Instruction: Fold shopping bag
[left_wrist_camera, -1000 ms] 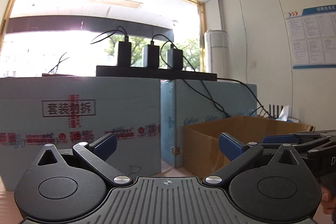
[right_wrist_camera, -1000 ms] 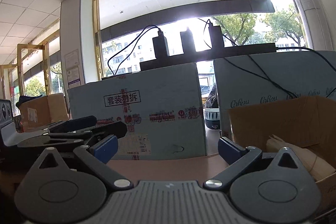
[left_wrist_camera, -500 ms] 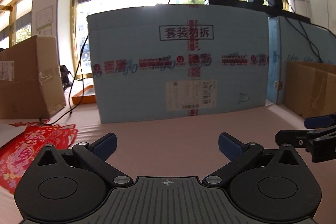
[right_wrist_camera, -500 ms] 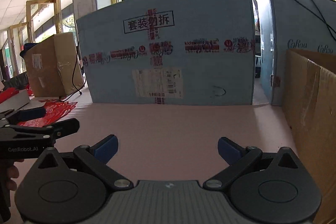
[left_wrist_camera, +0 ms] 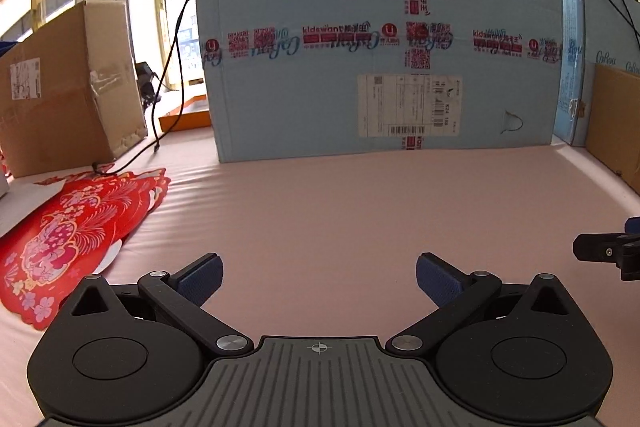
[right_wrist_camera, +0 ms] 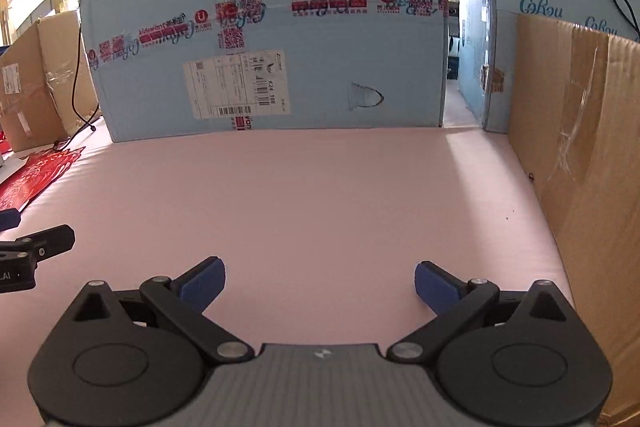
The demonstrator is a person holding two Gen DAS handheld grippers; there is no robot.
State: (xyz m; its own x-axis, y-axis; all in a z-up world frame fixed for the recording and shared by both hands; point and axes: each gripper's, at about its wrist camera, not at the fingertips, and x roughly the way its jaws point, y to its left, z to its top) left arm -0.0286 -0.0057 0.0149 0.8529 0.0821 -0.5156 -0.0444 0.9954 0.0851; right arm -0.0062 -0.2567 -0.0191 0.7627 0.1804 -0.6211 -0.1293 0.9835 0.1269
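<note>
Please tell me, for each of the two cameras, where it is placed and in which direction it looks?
Left wrist: on the left gripper, looking forward and down over the pink table at the blue carton; own open fingers show, the right gripper's tip at right.
Right wrist: on the right gripper, facing the same carton, brown cardboard box at right; own open fingers show, the left gripper's tip at left.
Shared: carton, table, red paper bags.
</note>
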